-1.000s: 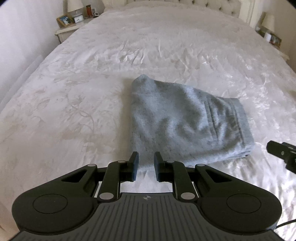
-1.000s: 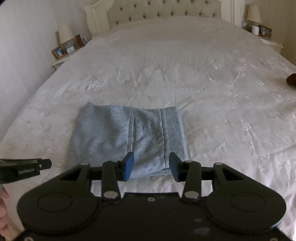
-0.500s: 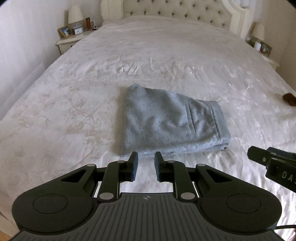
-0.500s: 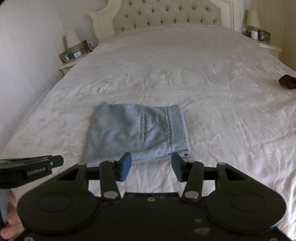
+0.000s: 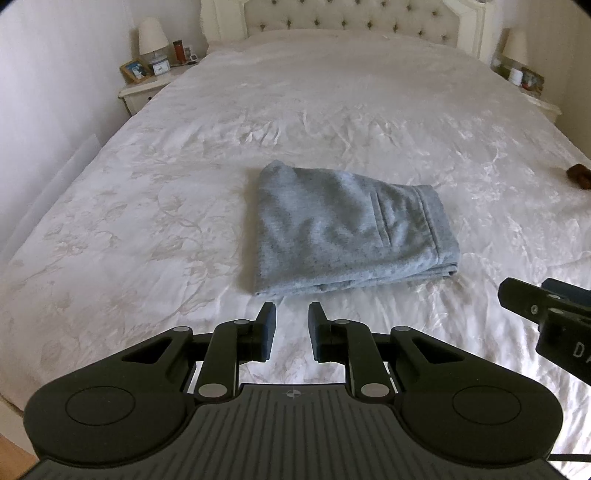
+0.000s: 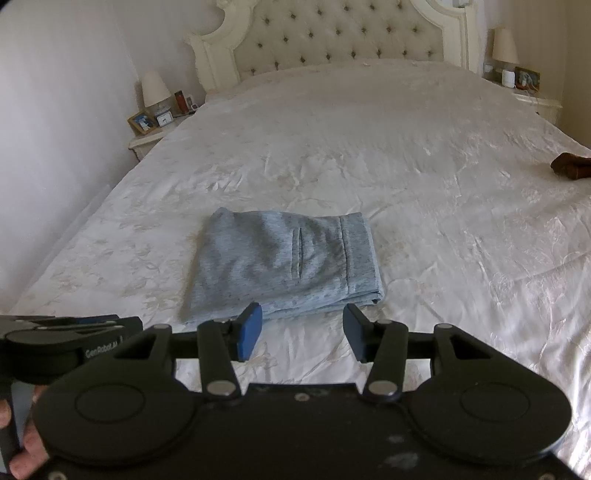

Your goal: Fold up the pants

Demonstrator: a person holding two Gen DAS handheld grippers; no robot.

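Observation:
The grey pants (image 5: 347,229) lie folded into a compact rectangle on the white bed, waistband at the right; they also show in the right wrist view (image 6: 284,262). My left gripper (image 5: 291,325) is open and empty, held above the bed just short of the pants' near edge. My right gripper (image 6: 301,328) is open wider and empty, also short of the near edge. Each gripper shows at the side of the other's view.
The white bedspread (image 5: 147,221) spreads wide around the pants. A brown object (image 6: 570,166) lies at the bed's right edge. Nightstands with lamps and frames stand at the left (image 5: 147,79) and right (image 6: 532,96) of the tufted headboard (image 6: 332,33).
Both grippers have drawn back and up from the folded pants, which now sit farther off and smaller in view. The pants have not moved.

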